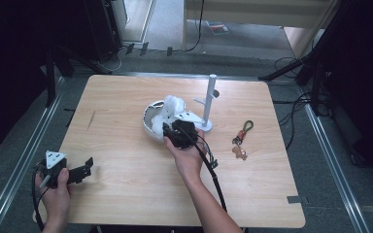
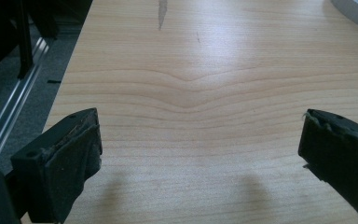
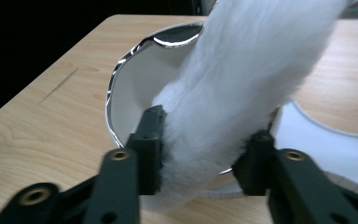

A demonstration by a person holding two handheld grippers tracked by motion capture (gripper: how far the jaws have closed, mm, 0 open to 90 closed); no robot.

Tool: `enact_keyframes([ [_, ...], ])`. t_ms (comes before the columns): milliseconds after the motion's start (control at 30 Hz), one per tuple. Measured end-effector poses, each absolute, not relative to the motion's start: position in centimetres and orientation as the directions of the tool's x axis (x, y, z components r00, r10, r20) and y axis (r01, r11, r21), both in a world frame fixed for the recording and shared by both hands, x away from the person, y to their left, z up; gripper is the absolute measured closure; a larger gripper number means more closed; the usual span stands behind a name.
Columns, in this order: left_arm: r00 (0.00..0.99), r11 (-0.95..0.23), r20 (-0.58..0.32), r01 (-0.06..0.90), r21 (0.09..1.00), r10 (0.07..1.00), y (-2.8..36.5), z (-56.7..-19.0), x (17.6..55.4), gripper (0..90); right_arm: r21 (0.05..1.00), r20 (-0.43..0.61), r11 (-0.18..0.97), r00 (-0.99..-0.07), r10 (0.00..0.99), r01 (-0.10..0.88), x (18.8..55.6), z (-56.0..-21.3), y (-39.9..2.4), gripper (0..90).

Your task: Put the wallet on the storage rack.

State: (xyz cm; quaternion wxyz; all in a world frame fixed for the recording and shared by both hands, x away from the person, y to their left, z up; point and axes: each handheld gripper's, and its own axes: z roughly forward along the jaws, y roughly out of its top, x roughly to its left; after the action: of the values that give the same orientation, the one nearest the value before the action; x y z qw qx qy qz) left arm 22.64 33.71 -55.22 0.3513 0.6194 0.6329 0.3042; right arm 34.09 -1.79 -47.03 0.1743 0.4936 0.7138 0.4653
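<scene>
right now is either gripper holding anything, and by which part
The right gripper is shut on the white furry thing, its fingers pinching its lower end over the white dish. The left gripper is open, holding nothing.

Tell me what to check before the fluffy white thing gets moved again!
1. Right gripper shut on the fluff: ok, a jaw presses it on each side.
2. Fluff free of the bowl: cannot tell, its lower end is hidden behind the jaws.
3. Stand out of the way: not ok, it sits just right of the bowl.
4. Left gripper free to help: ok, open over bare table, far to the left.
5. Keychain safe: ok, it lies apart, right of the stand.
</scene>
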Motion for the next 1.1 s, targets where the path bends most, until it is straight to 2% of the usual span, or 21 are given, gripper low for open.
enact_keyframes([
  [133,0.016,0.047,-0.068,0.572,0.819,0.998,33.7,-55.2,22.7,0.2,0.832,0.245,0.041,-0.432,0.868,0.553,34.3,-47.0,-1.6,76.3],
  [333,0.018,0.047,-0.07,0.571,0.82,0.997,33.7,-55.2,22.7,0.3,0.857,0.211,0.025,-0.394,0.894,0.515,34.3,-47.4,-0.8,78.0],
  [400,0.018,0.047,-0.07,0.572,0.819,0.997,33.7,-55.2,22.7,0.3,0.863,0.156,0.073,-0.401,0.903,0.499,34.4,-47.9,0.0,78.0],
  [600,0.023,0.046,-0.072,0.573,0.818,0.997,33.7,-55.2,22.7,0.3,0.867,0.076,0.134,-0.392,0.917,0.48,34.3,-48.3,0.5,77.6],
  [667,0.022,0.049,-0.076,0.572,0.819,0.997,33.7,-55.2,22.7,0.2,0.863,0.104,0.113,-0.393,0.914,0.491,34.4,-48.2,0.3,74.8],
  [833,0.026,0.051,-0.08,0.576,0.816,0.996,33.7,-55.2,22.7,0.3,0.845,0.218,0.05,-0.429,0.877,0.533,35.0,-47.5,-1.3,56.6],
  [900,0.026,0.049,-0.079,0.576,0.816,0.997,33.7,-55.2,22.7,0.2,0.844,0.231,0.036,-0.424,0.876,0.535,35.0,-47.2,-1.7,53.5],
  [967,0.026,0.051,-0.08,0.576,0.816,0.996,33.7,-55.2,22.7,0.2,0.844,0.251,0.02,-0.427,0.869,0.537,35.0,-46.8,-2.3,56.8],
  [1100,0.028,0.044,-0.073,0.578,0.815,0.997,33.7,-55.2,22.7,0.3,0.824,0.279,0.031,-0.453,0.846,0.566,34.9,-46.8,-2.4,69.2],
])
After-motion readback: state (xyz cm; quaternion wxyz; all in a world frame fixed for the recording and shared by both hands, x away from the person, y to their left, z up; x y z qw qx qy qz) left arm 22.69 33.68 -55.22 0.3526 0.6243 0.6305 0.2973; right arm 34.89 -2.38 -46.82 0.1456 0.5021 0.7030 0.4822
